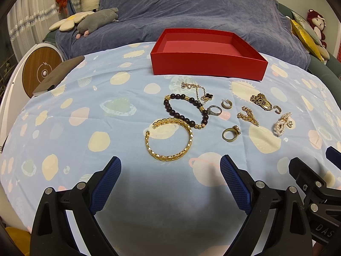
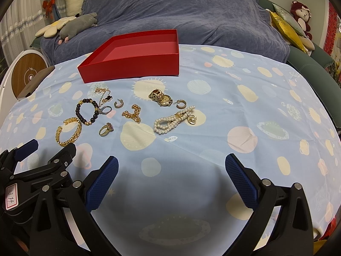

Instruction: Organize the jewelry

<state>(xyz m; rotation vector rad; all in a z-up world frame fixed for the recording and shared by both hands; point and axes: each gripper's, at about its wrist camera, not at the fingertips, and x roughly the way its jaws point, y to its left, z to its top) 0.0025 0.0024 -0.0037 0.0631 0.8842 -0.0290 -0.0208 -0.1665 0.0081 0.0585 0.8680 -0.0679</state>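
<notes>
Jewelry (image 1: 191,115) lies fully visible; right tool (image 1: 332,155) shows partly at frame edge.

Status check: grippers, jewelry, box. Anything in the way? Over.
Left gripper and right gripper open, empty. Jewelry loose on cloth, bangle nearest left. Red box empty. Path clear.

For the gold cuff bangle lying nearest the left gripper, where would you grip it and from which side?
Grip the gold cuff bangle across its near arc, coming from above with one finger inside the loop and one outside. It lies flat on the cloth, so only the thin band can be pinched. The open left gripper sits just before it.
</notes>
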